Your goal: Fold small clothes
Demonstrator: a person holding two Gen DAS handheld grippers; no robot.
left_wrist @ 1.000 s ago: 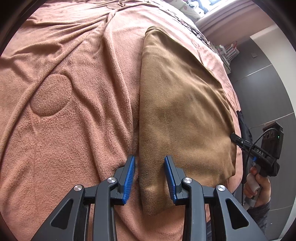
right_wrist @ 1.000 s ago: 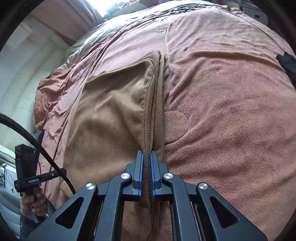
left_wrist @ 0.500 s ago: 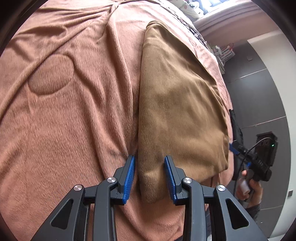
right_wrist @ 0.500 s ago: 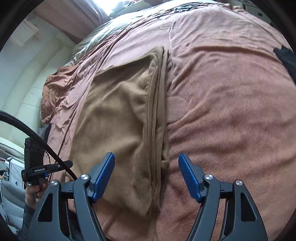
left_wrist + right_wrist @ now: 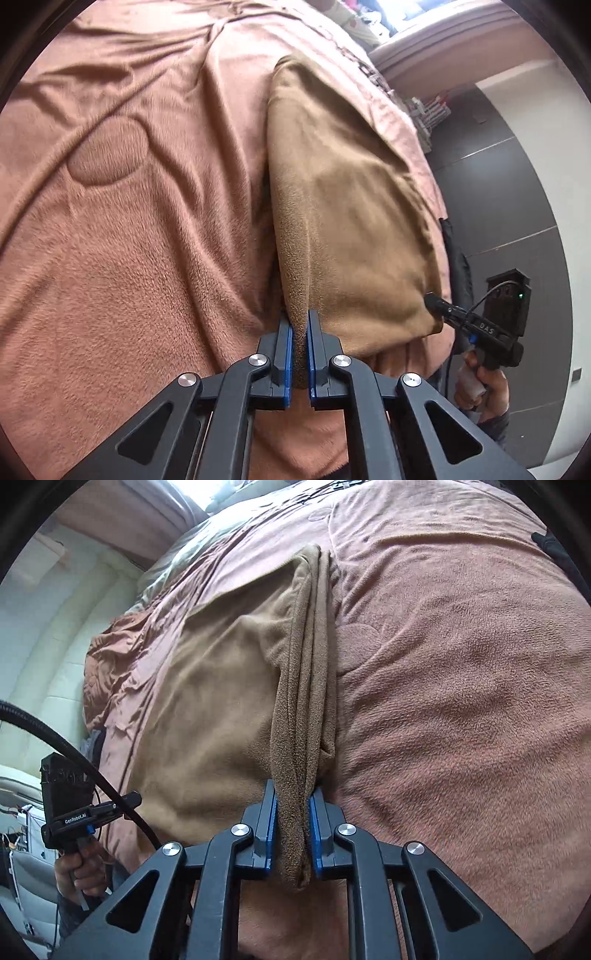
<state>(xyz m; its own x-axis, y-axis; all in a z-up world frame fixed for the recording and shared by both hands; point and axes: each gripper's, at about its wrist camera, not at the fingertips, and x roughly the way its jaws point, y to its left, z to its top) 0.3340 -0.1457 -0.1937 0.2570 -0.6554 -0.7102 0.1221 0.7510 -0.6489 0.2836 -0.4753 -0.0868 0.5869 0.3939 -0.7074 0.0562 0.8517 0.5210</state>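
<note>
Left gripper [image 5: 300,334]: my fingers pinch the near left corner of the brown cloth [image 5: 351,206], fold edge lifted between the blue pads.
Right gripper [image 5: 293,821]: fingers clamp the stacked edges at the cloth's [image 5: 221,701] near right corner.
Cloth: folded, lying on the pink blanket [image 5: 147,240], near edge raised.
Bed: blanket covers it, wrinkled further back.
Hands: my right hand [image 5: 480,384] and left hand [image 5: 83,867] grip the handles.

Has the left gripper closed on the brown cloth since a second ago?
Yes. The left gripper, open a second ago, is now shut on the brown cloth's near edge, lifting it off the pink blanket.
</note>
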